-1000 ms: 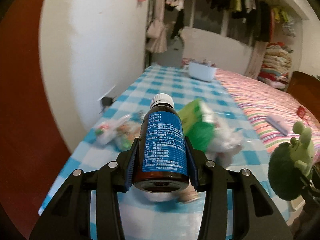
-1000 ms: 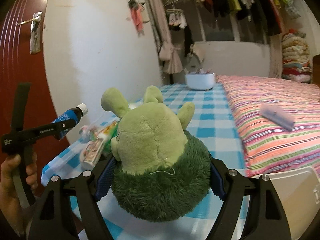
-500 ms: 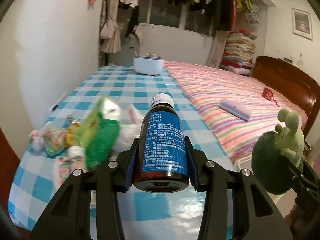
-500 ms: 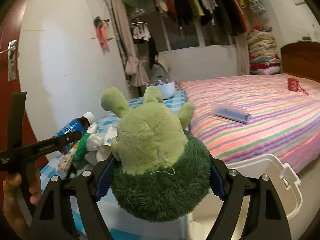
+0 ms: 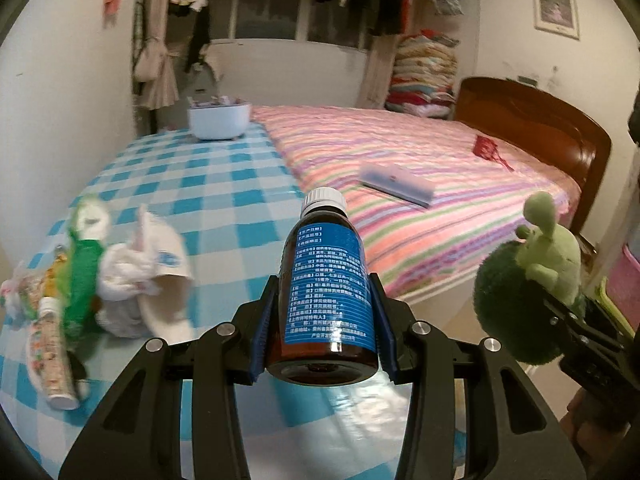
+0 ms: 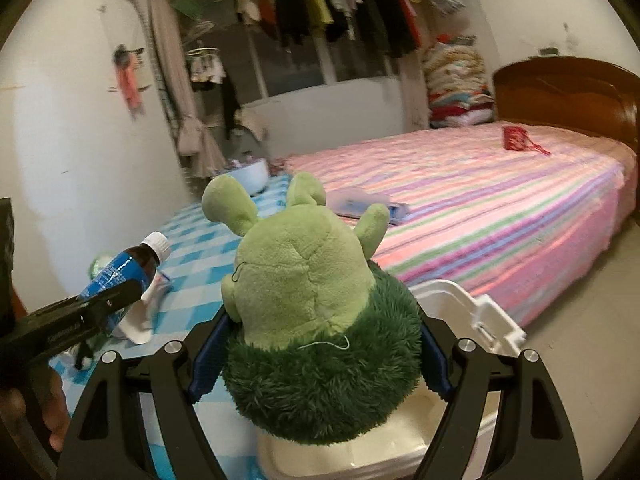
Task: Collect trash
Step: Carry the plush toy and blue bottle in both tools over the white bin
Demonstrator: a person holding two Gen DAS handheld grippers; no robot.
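- Gripping a brown bottle (image 5: 326,292) with a blue label, my left gripper (image 5: 325,320) has both pads pressed against its sides; the white cap points away from me, over the checked table (image 5: 224,184).
- My right gripper (image 6: 320,344) is clamped on a green plush toy (image 6: 308,312), its pads sunk into the dark fur so I cannot see their tips.
- From the right camera the toy blocks most of the white bin (image 6: 460,320) below it; I make out only its rim and a hinged lid part.
- The rest of the trash sits on the table's near left corner: a crumpled white wrapper (image 5: 140,264), a green packet (image 5: 82,272) and a small tube (image 5: 50,352). Blur keeps me from reading any of them, and the pile's left end is cut off by the lens edge.
- A hand (image 6: 48,412) holding the left gripper shows only partly at the right camera's lower left.
- On the striped bed (image 5: 440,184) lies a flat pale thing (image 5: 398,186), too smeared to name.
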